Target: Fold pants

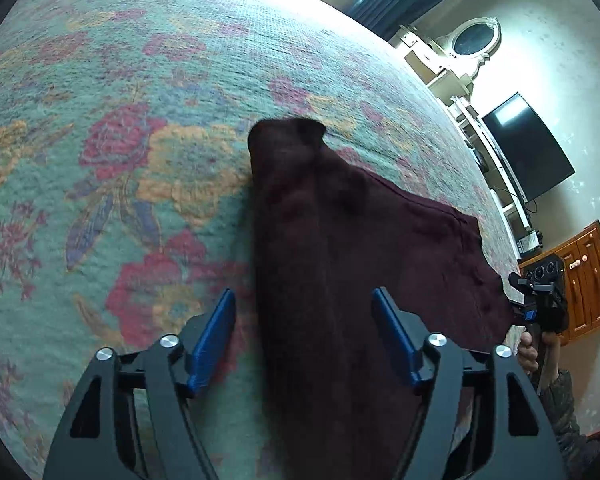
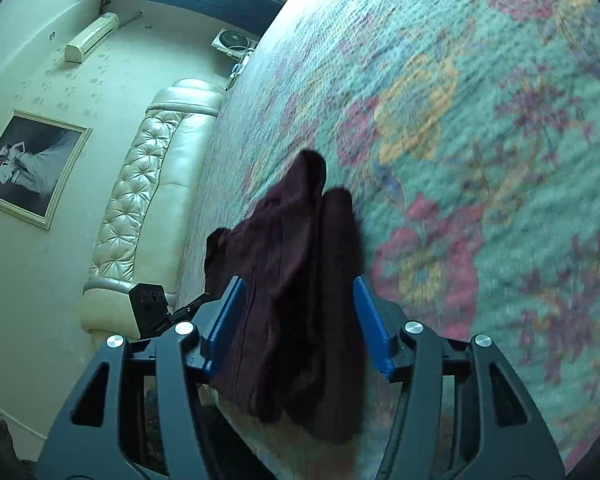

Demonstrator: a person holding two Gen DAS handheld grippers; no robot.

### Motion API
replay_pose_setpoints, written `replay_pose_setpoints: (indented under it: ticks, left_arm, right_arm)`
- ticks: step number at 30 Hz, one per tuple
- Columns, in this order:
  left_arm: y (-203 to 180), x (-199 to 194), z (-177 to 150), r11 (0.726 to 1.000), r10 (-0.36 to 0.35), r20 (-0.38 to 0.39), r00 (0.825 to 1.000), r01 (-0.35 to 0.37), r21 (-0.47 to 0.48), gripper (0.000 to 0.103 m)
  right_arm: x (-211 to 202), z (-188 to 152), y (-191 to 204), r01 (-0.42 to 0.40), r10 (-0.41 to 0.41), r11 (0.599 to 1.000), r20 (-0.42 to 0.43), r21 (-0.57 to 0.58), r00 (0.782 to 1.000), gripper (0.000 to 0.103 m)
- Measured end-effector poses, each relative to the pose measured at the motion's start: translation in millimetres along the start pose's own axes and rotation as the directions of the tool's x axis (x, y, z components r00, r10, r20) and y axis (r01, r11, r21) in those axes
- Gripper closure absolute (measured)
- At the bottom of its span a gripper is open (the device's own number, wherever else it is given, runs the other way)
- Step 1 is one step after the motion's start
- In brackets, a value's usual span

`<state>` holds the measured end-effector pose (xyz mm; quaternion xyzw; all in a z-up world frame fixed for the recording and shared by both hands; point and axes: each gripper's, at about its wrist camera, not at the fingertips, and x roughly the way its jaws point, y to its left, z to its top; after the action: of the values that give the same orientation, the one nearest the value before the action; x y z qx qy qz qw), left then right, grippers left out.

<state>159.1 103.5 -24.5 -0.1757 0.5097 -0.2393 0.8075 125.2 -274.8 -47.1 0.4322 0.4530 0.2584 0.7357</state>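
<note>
From my left hand's camera, my left gripper [image 1: 304,340] has its blue fingers [image 1: 214,340] spread wide. The dark red pants [image 1: 340,248] lie on the bed [image 1: 120,120], which has a green cover with big red and yellow flowers. One long fold of the pants runs up between my fingers, but the pads do not squeeze it (there is a gap on both sides). The rest of the pants spreads out flat to the right. Far over there I see my right gripper [image 1: 540,292] at the edge of the cloth, held by my hand [image 1: 530,354]. A black TV [image 1: 528,148] hangs on the wall behind.

From my right hand's camera, my right gripper [image 2: 300,324] also has its fingers [image 2: 374,336] spread. A bunched bit of the pants [image 2: 300,280] sits between them and hangs over the edge of the bed [image 2: 460,120]. The cloth lies against the left finger, but I cannot tell if it is pinched. My left gripper [image 2: 152,308] shows low on the left. A cream headboard [image 2: 148,184] and a framed picture [image 2: 32,168] are behind it.
</note>
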Motion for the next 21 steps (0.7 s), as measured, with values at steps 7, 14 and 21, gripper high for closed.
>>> replay_pose_setpoints:
  ticks: [7, 14, 21]
  left_arm:
    - [-9.9, -8.3, -33.4, 0.992, -0.106, -0.034, 0.994, 0.103, -0.066, 0.017]
    - [-19.0, -5.3, -37.5, 0.999, 0.019, -0.015, 1.0, -0.02, -0.032, 0.08]
    - [-18.8, -5.6, -38.5, 0.999, 0.031, 0.007, 1.0, -0.031, -0.01, 0.08]
  right_arm:
    - [11.4, -36.1, 5.9, 0.05, -0.051, 0.998, -0.057, -0.024, 0.997, 0.052]
    - [0.6, -33.6, 17.1, 0.038, -0.042, 0.996, -0.038, -0.082, 0.998, 0.075]
    - [9.0, -34.0, -9.5, -0.017, 0.017, 1.0, -0.047, 0.01, 0.999, 0.075]
